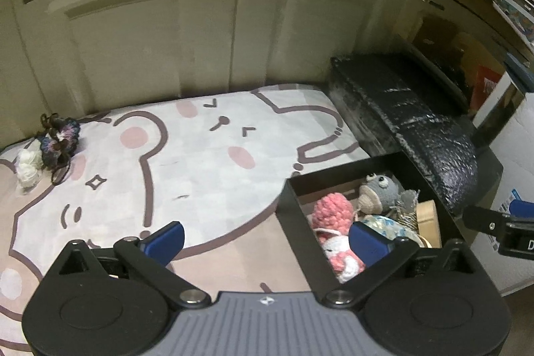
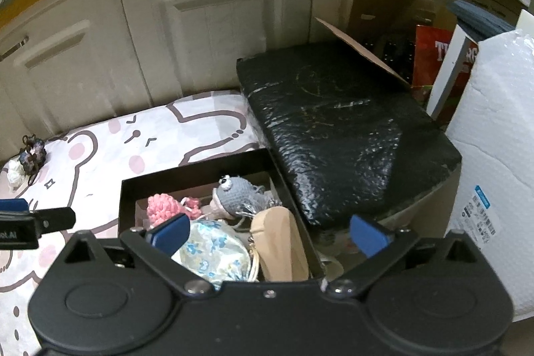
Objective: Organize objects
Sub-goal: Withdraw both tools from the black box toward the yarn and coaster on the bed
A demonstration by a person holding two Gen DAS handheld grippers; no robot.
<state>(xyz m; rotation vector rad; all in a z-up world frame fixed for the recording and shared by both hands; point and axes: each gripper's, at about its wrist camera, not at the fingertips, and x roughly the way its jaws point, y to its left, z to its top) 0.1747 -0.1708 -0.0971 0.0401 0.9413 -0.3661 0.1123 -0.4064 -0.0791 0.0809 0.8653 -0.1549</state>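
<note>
- Tool state first: left tool (image 1: 265, 242) has its blue pads spread wide with nothing between them, and the right tool (image 2: 268, 234) is spread just as wide and equally empty.
- Left tool hangs over the edge of the black box (image 1: 295, 216), one pad over the mat (image 1: 200, 155) and the other over the box's contents; the right tool hangs over the box's near right corner.
- Already in the box: a pink crochet toy (image 1: 332, 211), a grey crochet toy (image 1: 380, 189), a floral pouch (image 2: 213, 251) and a tan piece (image 2: 280, 242).
- Left to gather, by my judgement: a dark crochet piece (image 1: 60, 139) and a white yarn piece (image 1: 28, 167), touching each other at the mat's far left corner (well apart from the box).
- Key relation: both lie far to the left and ahead of the tools, so the left hand is nearer and looks the better one to reach them; neither shows a clear long axis.
</note>
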